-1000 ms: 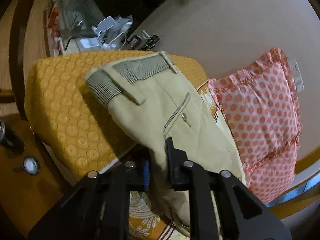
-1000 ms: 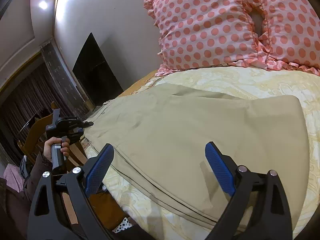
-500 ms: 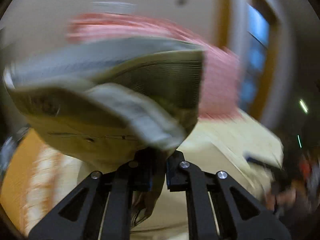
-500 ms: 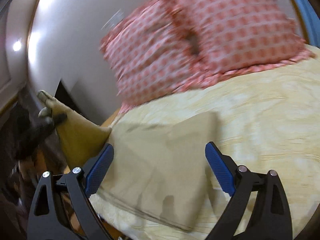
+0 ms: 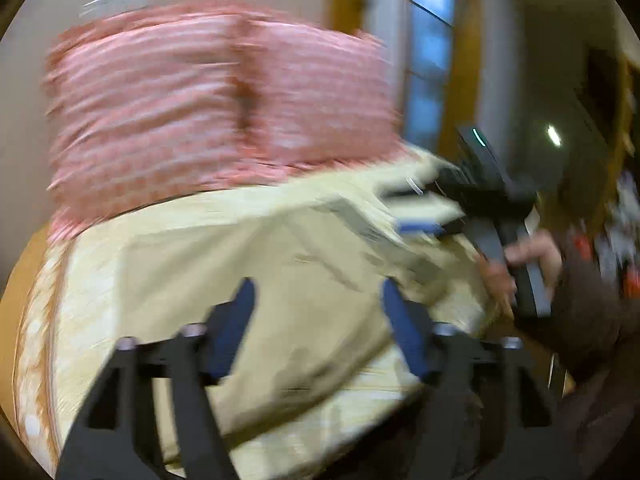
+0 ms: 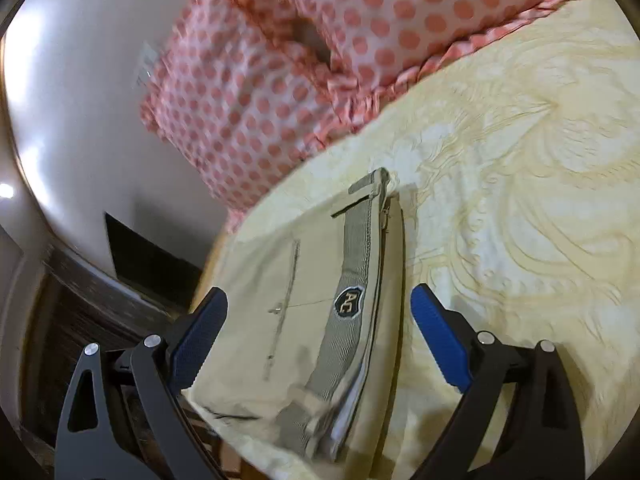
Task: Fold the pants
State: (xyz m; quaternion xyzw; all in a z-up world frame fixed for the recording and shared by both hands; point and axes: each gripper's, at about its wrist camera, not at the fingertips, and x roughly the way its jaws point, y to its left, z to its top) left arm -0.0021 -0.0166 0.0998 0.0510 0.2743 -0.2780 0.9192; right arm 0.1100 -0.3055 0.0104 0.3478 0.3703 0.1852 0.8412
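Note:
The khaki pants (image 6: 304,312) lie folded on the bed, the grey striped waistband with a dark badge (image 6: 347,302) on top. They also show, blurred, in the left wrist view (image 5: 288,280). My right gripper (image 6: 318,316) is open and empty, its blue pads either side of the waistband, just above it. My left gripper (image 5: 316,300) is open and empty over the near part of the pants. In the left wrist view the right gripper (image 5: 424,218) shows at the pants' far right end, held by a hand (image 5: 528,264).
The pants rest on a cream patterned bedspread (image 6: 520,208). Two pink polka-dot pillows (image 6: 304,52) lean on the wall at the head of the bed. The bed's edge runs close behind the pants on the left. A window (image 5: 428,52) is beyond the pillows.
My left gripper carried the waistband end up and over onto the rest of the pants, then opened and let it go. My right gripper stayed open and shifted over the folded waistband.

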